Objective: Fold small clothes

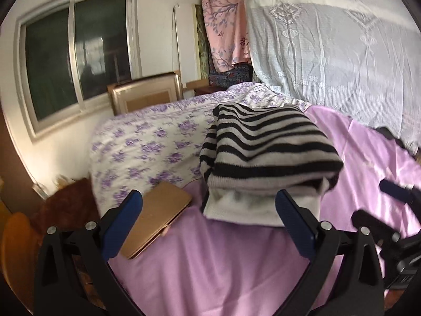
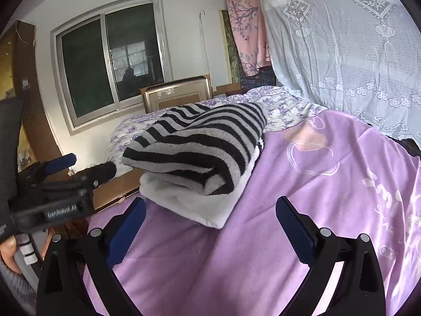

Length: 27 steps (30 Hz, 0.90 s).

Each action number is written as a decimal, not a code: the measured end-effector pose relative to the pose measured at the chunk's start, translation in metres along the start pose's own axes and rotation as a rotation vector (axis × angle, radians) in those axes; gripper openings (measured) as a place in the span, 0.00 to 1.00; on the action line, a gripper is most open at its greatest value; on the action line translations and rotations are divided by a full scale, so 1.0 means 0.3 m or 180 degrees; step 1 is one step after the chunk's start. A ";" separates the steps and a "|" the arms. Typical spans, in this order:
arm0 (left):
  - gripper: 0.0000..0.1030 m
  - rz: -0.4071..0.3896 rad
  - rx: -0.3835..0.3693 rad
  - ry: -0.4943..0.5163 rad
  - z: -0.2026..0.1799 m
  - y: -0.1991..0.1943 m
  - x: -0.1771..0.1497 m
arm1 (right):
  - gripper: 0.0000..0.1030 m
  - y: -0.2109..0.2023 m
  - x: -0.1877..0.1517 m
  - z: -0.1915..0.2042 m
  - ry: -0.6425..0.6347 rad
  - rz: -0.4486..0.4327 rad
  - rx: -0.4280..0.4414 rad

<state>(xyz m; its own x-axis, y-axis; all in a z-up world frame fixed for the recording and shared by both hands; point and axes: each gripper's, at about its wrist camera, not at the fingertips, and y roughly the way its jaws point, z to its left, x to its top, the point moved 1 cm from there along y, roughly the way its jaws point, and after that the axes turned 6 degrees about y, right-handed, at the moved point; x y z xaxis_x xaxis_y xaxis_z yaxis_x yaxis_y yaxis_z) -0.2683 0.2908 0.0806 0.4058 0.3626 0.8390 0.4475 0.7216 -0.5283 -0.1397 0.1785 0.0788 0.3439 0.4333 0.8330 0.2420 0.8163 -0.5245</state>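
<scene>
A folded black-and-grey striped sweater [image 1: 263,142] [image 2: 200,147] lies on top of a folded white garment [image 1: 244,209] [image 2: 192,205], both on the lilac sheet [image 1: 210,263] [image 2: 302,210] of a bed. My left gripper [image 1: 208,194] is open just in front of the pile, with nothing between its blue pads. It also shows at the left of the right wrist view [image 2: 86,165]. My right gripper [image 2: 210,200] is open too, close to the white garment's near corner and holding nothing. Its fingers [image 1: 394,189] show at the right edge of the left wrist view.
A flat golden-brown box [image 1: 158,218] lies at the sheet's left edge. Behind the pile is a purple-flowered quilt [image 1: 147,142] and a framed picture [image 2: 179,94] under a window [image 2: 110,58]. A white lace cover [image 2: 342,52] hangs at right. A person's hand [image 2: 10,252] holds the left gripper.
</scene>
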 end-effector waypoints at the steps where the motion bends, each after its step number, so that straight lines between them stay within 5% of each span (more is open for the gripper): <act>1: 0.95 -0.0010 0.0020 0.0017 -0.004 -0.024 -0.006 | 0.97 -0.021 0.000 -0.010 0.0032 -0.0020 -0.0007; 11: 0.95 -0.0204 0.0414 -0.0018 -0.032 -0.241 -0.007 | 0.97 -0.180 0.003 -0.003 0.0081 -0.0203 -0.0006; 27: 0.95 -0.0337 0.0407 0.0074 -0.104 -0.318 0.004 | 0.97 -0.288 -0.004 0.008 -0.0063 -0.0410 -0.0040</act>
<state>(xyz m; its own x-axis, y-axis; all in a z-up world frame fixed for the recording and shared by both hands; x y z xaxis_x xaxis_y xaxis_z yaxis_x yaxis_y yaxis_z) -0.2856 0.2040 0.1278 0.3808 0.2679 0.8850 0.3843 0.8247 -0.4150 -0.1631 0.1084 0.1236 0.2913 0.3326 0.8969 0.2945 0.8609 -0.4149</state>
